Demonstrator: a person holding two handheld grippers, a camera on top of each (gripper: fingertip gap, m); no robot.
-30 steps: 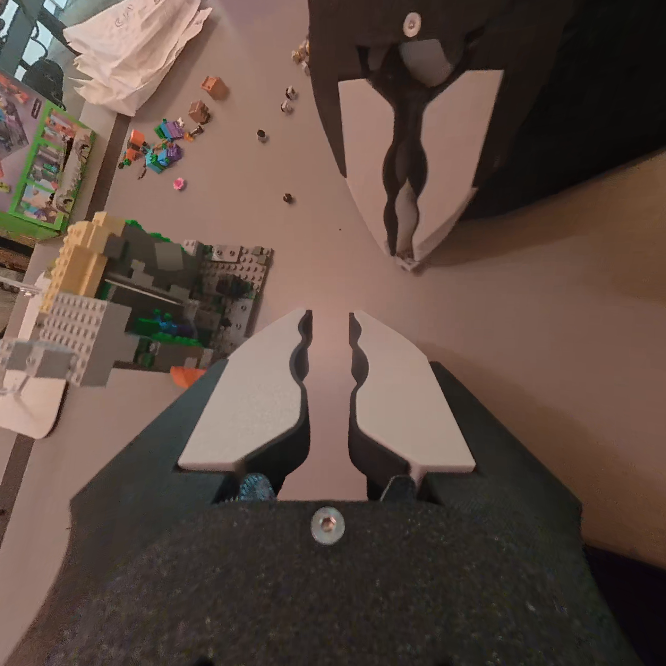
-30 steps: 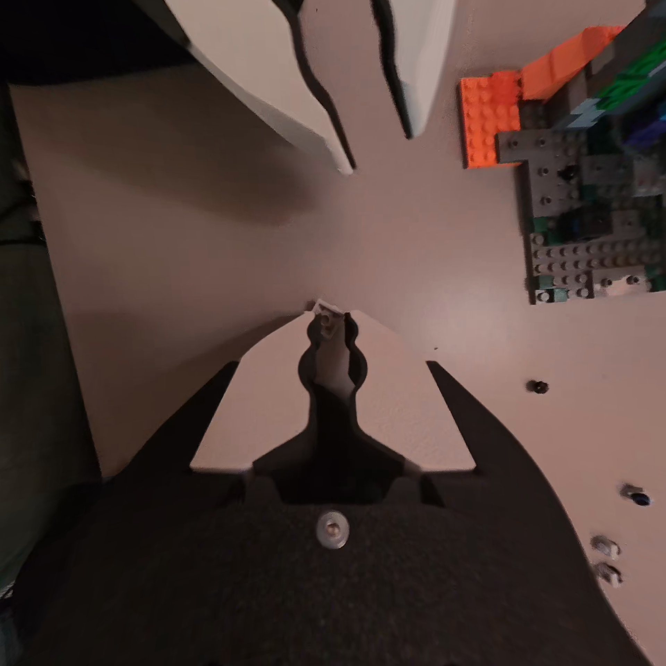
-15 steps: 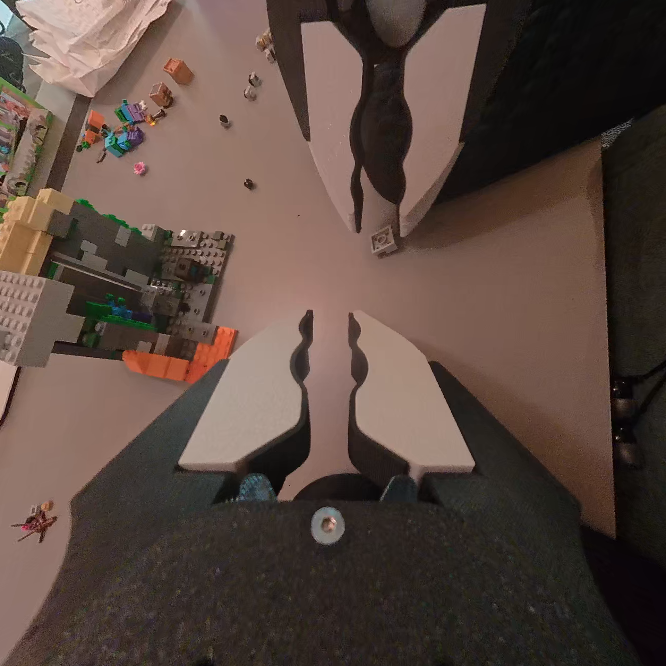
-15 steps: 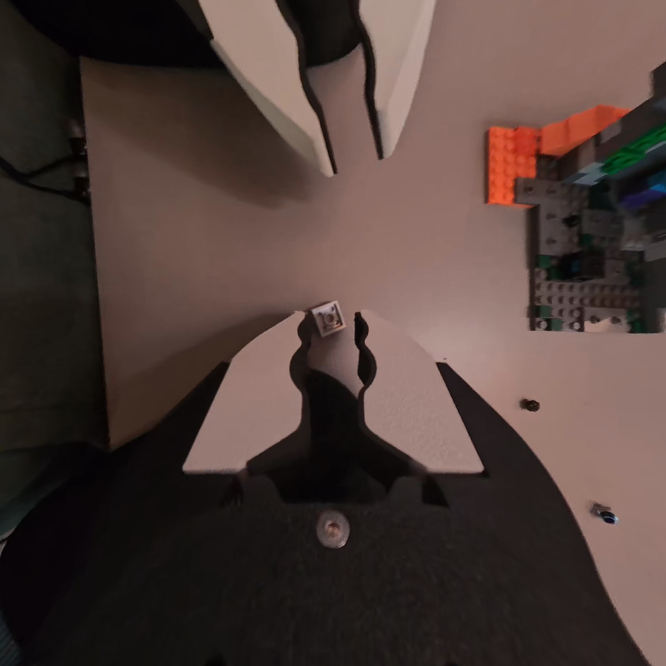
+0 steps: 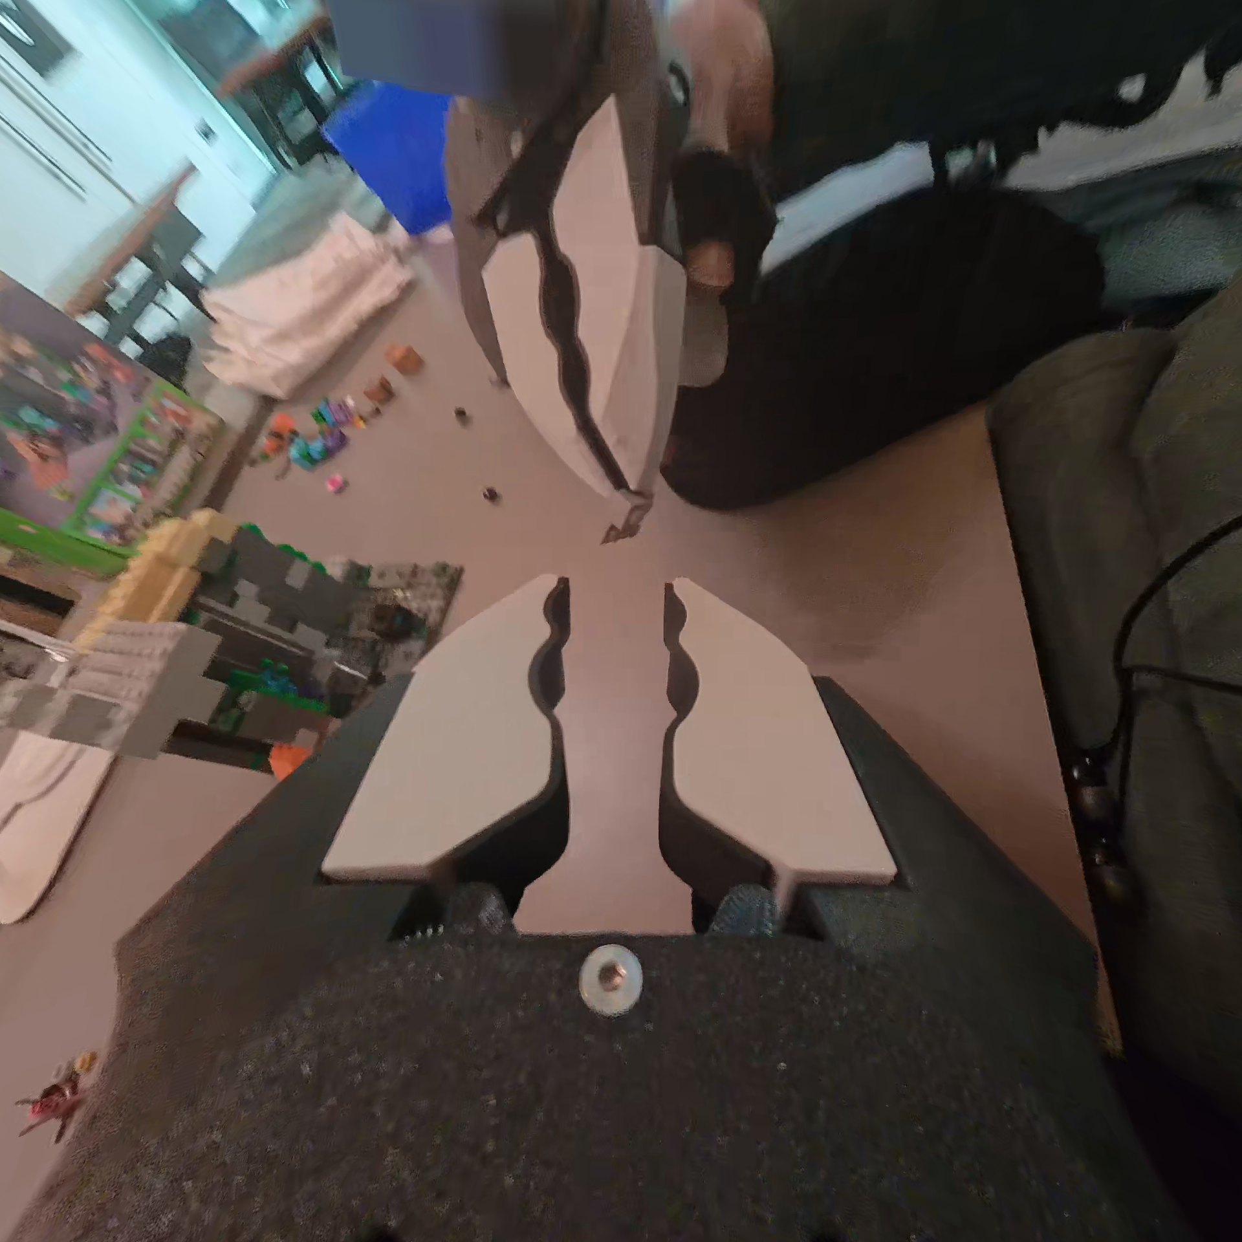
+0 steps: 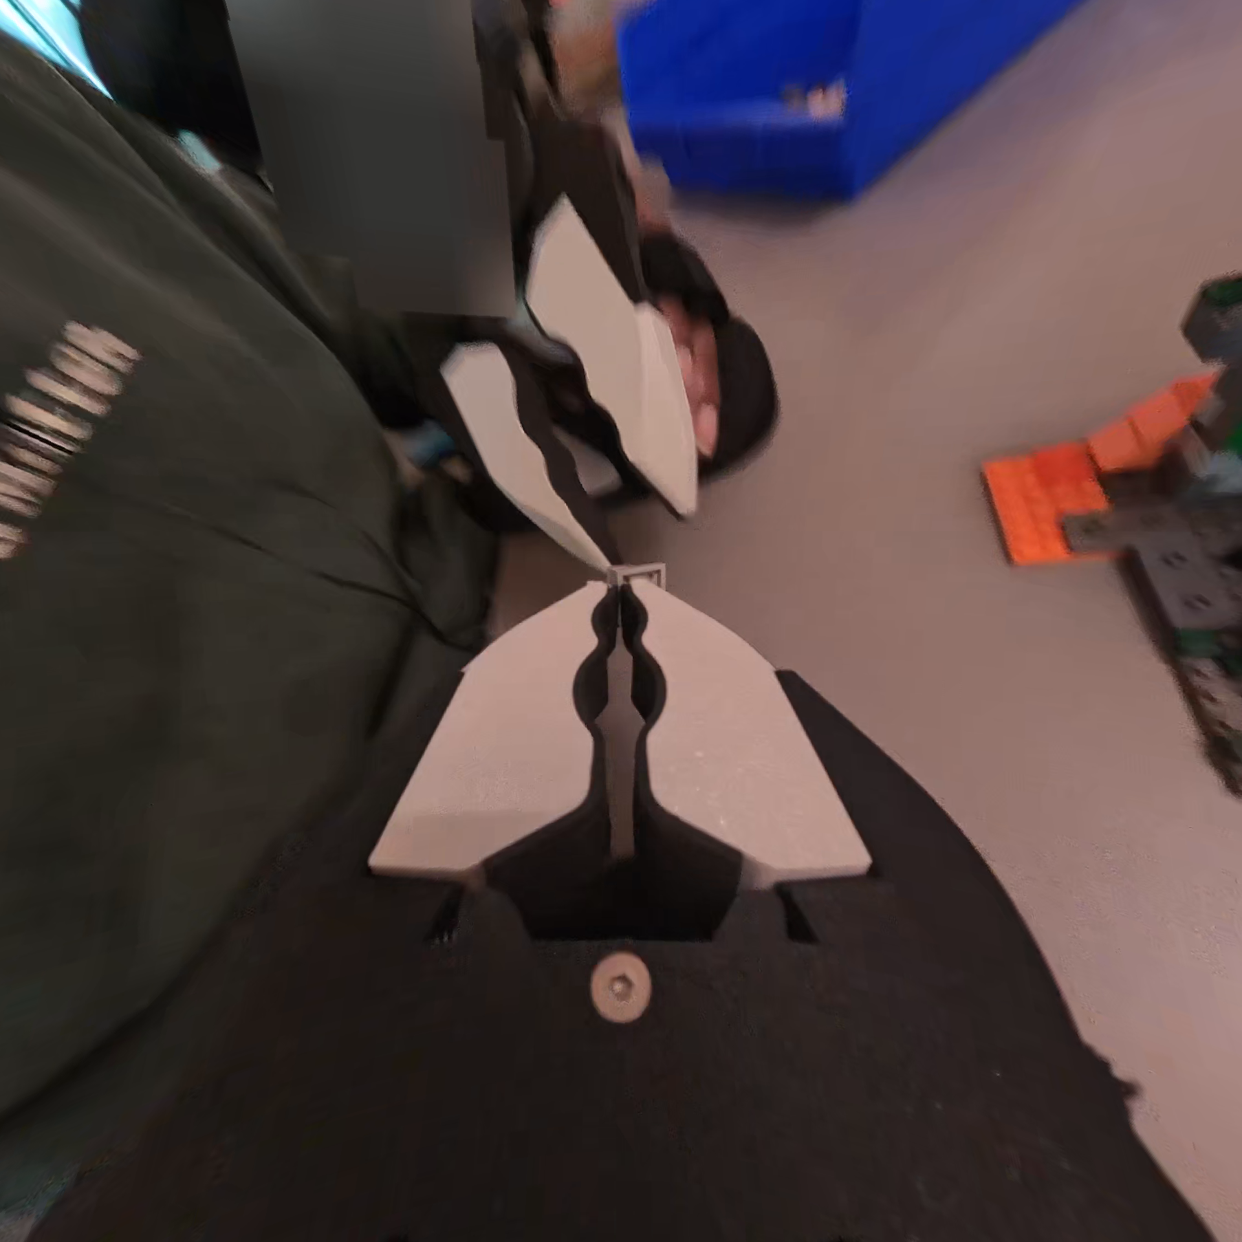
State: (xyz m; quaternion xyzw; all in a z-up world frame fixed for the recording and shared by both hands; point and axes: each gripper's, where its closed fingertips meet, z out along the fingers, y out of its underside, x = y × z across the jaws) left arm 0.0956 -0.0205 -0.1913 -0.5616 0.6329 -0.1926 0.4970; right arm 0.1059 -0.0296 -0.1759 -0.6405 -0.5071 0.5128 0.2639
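Note:
My right gripper is shut on a small light-grey brick, pinched edge-on at the very fingertips and held above the table. The left wrist view shows that gripper pointing down at me, with the brick hanging from its tips. My left gripper is open and empty, its tips just short of the brick. From the right wrist view, the left gripper faces me, one fingertip almost touching the brick.
A grey, tan and green brick build with an orange plate stands to the side. Loose small pieces, a white bag, a printed box and a blue bin lie beyond. A person's dark clothing borders the table edge.
Half a second ago the right gripper's jaws were parted with the brick flat on the table. Now they are shut on it and it is lifted; both views have tilted upward.

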